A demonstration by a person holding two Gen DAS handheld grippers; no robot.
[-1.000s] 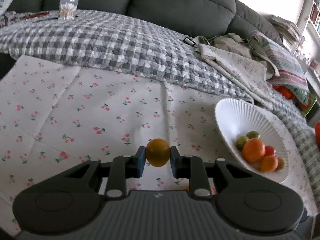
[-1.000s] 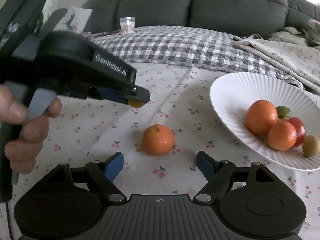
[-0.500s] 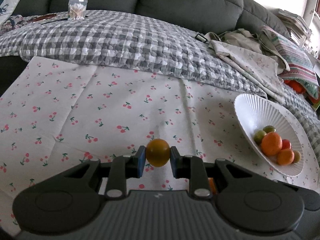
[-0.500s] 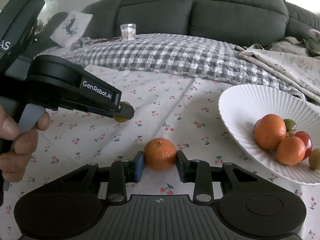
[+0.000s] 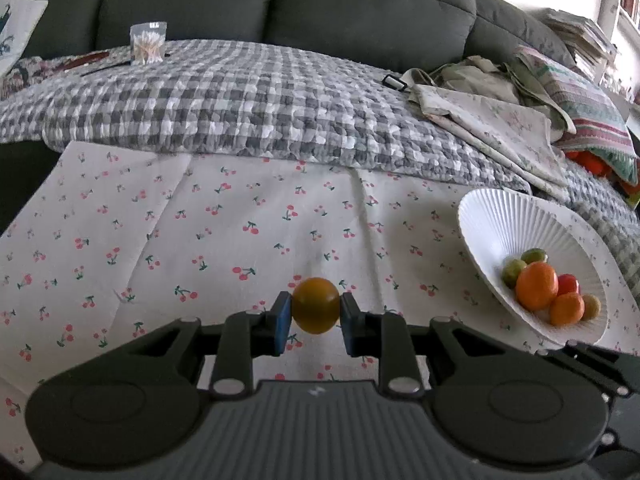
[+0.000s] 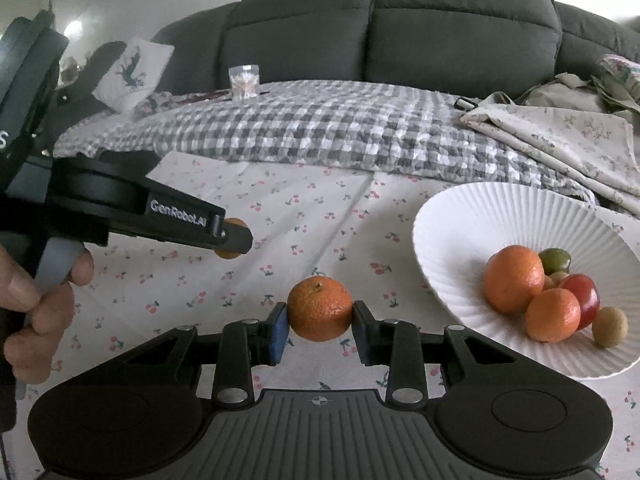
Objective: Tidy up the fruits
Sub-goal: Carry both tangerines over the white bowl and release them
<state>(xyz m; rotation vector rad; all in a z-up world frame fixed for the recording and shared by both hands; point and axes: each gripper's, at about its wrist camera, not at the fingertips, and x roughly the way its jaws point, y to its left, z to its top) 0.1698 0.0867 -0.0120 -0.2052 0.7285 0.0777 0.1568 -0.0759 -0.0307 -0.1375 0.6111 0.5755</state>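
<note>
My left gripper (image 5: 315,312) is shut on a small round yellow-orange fruit (image 5: 315,310) and holds it above the cherry-print cloth (image 5: 200,240). It also shows in the right wrist view (image 6: 232,240), at the left, with the fruit (image 6: 234,225) partly hidden by its finger. My right gripper (image 6: 320,314) is shut on a mandarin (image 6: 319,307) just above the cloth. A white ribbed bowl (image 6: 460,216), also in the left wrist view (image 5: 492,216), stands to the right. It holds two mandarins, a red fruit, green fruits and a small tan one.
A grey checked blanket (image 5: 240,96) lies behind the cloth, with a dark sofa (image 5: 360,8) beyond. A clear container of cotton swabs (image 5: 148,43) stands on the blanket. Folded fabrics (image 5: 500,112) pile up at the back right, close behind the bowl.
My right gripper closed on the mandarin and lifted it a little off the cloth. My left gripper kept its hold on the yellow-orange fruit and rose, shifting slightly.
</note>
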